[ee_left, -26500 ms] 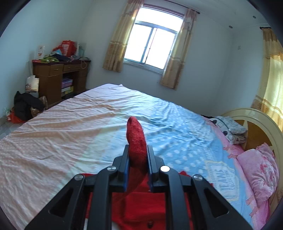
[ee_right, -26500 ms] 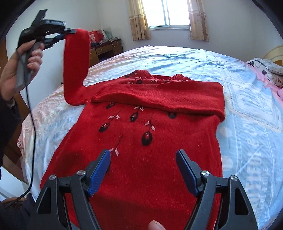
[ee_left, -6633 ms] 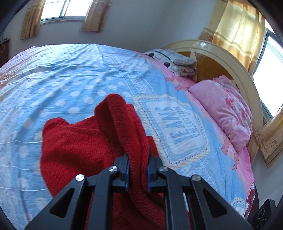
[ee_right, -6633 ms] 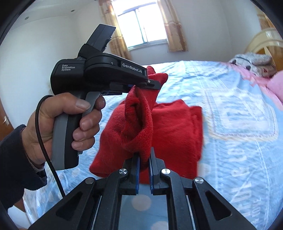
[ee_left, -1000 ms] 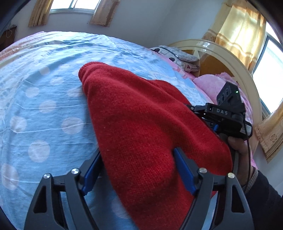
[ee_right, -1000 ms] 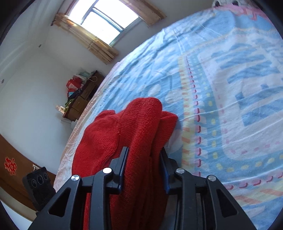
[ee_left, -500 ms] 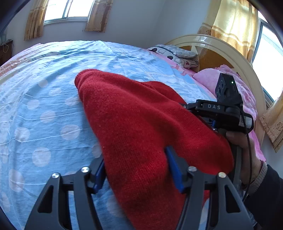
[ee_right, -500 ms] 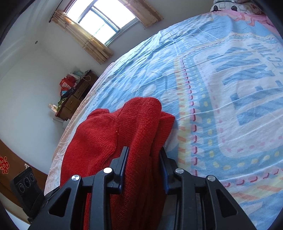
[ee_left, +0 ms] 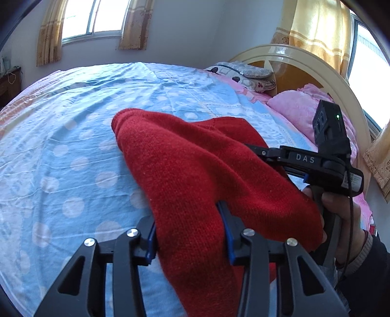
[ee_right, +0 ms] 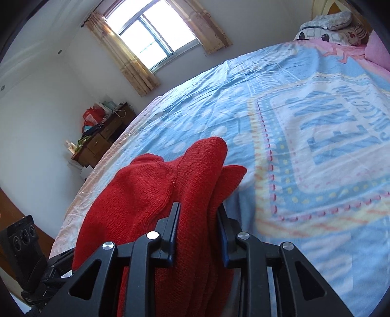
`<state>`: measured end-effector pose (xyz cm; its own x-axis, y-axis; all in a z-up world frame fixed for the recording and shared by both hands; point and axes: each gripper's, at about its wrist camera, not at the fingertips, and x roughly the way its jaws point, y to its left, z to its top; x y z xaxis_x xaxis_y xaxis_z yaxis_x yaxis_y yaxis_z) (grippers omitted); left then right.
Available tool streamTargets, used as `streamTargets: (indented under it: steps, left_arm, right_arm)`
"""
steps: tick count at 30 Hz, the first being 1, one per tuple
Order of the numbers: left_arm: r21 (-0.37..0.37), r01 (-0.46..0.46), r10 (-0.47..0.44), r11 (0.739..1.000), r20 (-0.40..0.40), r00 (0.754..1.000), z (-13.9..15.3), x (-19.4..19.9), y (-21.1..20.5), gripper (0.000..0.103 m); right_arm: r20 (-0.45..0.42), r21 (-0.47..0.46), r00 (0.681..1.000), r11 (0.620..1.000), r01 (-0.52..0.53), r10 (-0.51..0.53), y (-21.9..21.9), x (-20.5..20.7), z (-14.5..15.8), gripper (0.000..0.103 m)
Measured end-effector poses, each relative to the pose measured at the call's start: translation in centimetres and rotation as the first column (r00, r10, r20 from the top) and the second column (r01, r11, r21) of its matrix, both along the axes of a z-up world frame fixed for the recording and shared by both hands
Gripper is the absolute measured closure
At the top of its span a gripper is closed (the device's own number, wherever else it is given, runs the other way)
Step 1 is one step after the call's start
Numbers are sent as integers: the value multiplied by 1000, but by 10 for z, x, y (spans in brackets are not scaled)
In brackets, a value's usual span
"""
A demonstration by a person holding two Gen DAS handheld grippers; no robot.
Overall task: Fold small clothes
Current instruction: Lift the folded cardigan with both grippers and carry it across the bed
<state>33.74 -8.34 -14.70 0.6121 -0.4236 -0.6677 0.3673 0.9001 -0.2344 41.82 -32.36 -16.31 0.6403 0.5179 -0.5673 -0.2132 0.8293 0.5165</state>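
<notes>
Your left gripper (ee_left: 189, 228) and right gripper (ee_right: 198, 231), jaws closing, each clamped the folded red sweater (ee_left: 195, 161), which you held just above the blue bedsheet (ee_left: 61, 151).

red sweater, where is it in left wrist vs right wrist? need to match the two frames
Left wrist: red sweater fills the centre, running from mid-frame down between the left gripper, whose jaws are closing on it.
Right wrist: red sweater sits lower left of centre, bunched between the right gripper.
Shared landmark: the grey patterned pillow at the head of the bed.
</notes>
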Motion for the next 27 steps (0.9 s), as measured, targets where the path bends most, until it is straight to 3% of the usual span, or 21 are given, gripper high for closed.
streamTargets:
  steps: [5,12,18,27]
  left_arm:
    - [-24,-9,8,1000,-14,1000,0,-14,6,60]
    - [10,-5,5,1000,-32,999,6,-37,9,60]
    - [-19,-19,19,1000,-20,1000,22,-58,24,61]
    - [17,-49,49,999,15,999,34,-93,46,62]
  right_arm:
    - [-17,40,1000,999,15,-15,0,-16,-1,75]
    - [0,115,1000,993,0,0,4,-50,2,75]
    - [33,107,999,994,-25,21,22,-75,11,76]
    - [92,82,993,994,-79,72,63,-122,24,76]
